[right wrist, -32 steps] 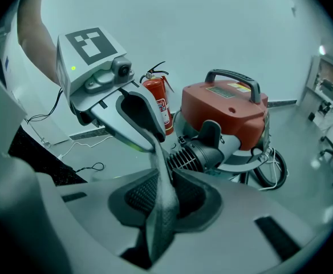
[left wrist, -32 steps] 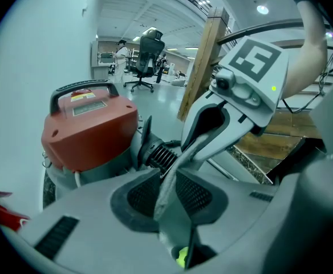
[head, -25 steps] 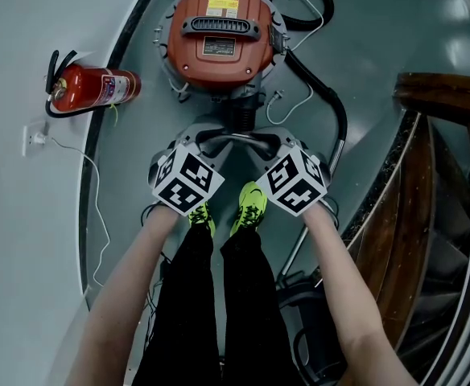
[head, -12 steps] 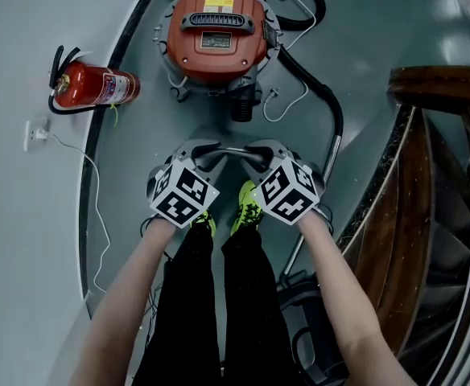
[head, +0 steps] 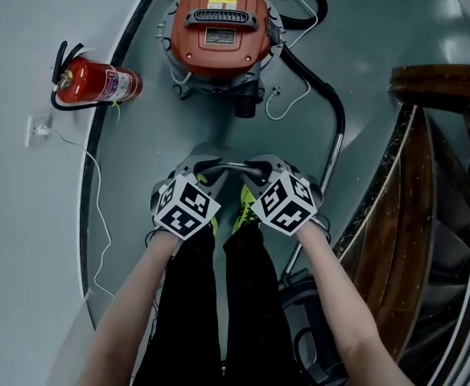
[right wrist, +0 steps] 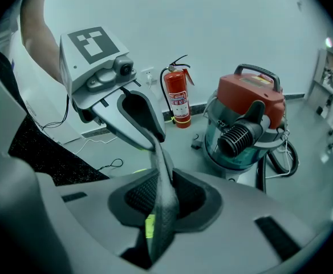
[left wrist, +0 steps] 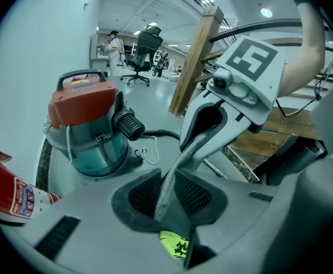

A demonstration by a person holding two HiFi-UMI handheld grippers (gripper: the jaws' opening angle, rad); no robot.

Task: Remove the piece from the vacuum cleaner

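I hold the piece [head: 231, 166] by its two ends, one gripper on each. It is a thin grey strip, and it hangs in the air between my hands, just in front of my yellow-green shoes [head: 249, 202] and apart from the vacuum cleaner [head: 219, 30].

My left gripper [head: 200, 169] is pinching one end. In the left gripper view the strip comes up out of the narrow gap between my two dark pads and runs slantwise to the other gripper. My right gripper [head: 261, 168] pinches the other end in the same way, pads pressed on the grey strip. The two grippers sit close together with their marker cubes towards me (arms bare, both reaching down past my black trousers).

The vacuum cleaner stands on the grey floor ahead of me. It has an orange-red top with a carrying handle and a clear bluish drum below. Its black ribbed port [head: 245, 103] points at me. A black hose [head: 334, 115] curls from behind the machine and runs down its right side. A red fire extinguisher [head: 94, 83] stands by the wall to the left, and a wooden rail [head: 440, 87] curves on the right.
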